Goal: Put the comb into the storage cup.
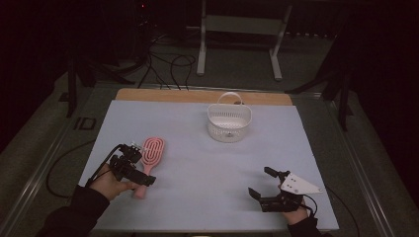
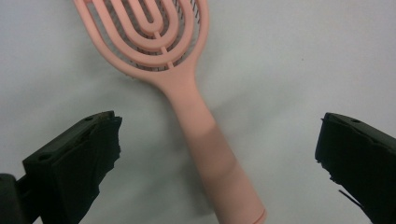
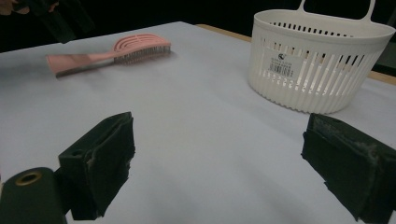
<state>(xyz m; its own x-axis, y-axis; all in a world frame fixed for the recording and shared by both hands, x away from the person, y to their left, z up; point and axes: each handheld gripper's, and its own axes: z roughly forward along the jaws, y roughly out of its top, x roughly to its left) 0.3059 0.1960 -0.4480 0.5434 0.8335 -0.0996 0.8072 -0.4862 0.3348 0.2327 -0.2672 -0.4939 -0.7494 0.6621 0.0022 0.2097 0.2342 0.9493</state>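
Lying flat near-left on the pale table [image 1: 197, 148]: pink hairbrush [image 1: 149, 157], handle between the wide-open jaws of the left gripper [image 2: 217, 154]. Far-centre: white slotted basket [image 1: 229, 121] bearing an unreadable barcode label [image 3: 281, 66]. Near-right: right gripper [image 1: 262, 183], jaws apart, bare table around it.

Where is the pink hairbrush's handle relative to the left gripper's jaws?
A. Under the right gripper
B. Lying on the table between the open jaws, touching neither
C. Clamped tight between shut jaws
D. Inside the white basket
B: in the left gripper view the pink hairbrush lies flat on the table, its handle in the gap of the left gripper, clear of both spread jaws.
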